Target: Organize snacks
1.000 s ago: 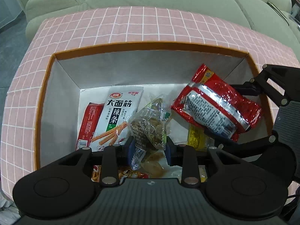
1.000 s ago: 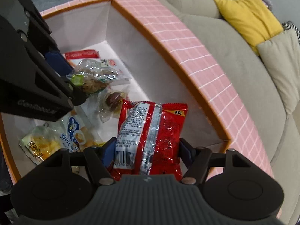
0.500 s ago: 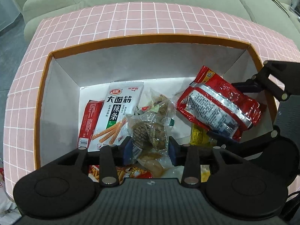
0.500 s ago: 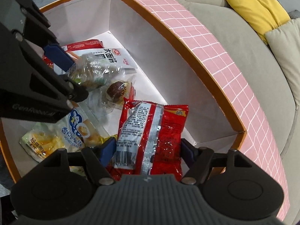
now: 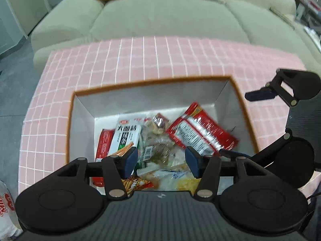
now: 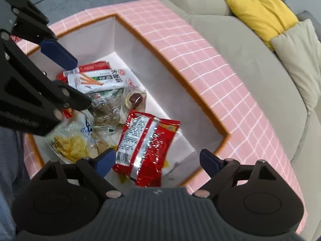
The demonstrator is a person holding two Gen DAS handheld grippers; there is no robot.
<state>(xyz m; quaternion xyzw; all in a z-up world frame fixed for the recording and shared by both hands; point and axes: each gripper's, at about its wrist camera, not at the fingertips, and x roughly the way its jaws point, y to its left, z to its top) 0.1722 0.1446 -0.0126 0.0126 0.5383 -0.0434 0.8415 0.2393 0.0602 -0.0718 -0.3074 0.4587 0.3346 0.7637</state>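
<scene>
The left gripper (image 5: 161,161) hung above the near edge of the pink checked box (image 5: 140,60), and its blue fingers (image 5: 130,158) were spread wide with nothing between them. The right gripper (image 6: 157,160) hung over the box's right side, and its fingers (image 6: 105,160) were wide apart too, holding nothing. All the snacks lay inside the box on its white floor. A big red snack bag (image 6: 146,144) with a silver stripe lay near the right wall, tilted a bit on top of other packs. In the left wrist view the same bag (image 5: 200,134) sat by the right wall, just under the right gripper (image 5: 280,104). A clear bag of brown snacks (image 5: 158,146) lay in the middle of the box, right below the left gripper's open fingers and not touched by them. A white bag with orange sticks drawn on it (image 5: 125,138) lay toward the left wall, and a thin red pack (image 5: 104,142) lay beside it, touching it. A small round brown treat in a clear wrap (image 6: 135,98) lay near the far wall. A bag of yellow chips (image 6: 70,142) lay by the near edge. A pale green sofa (image 5: 160,14) stood behind the box, with a yellow pillow (image 6: 260,10) on it.
</scene>
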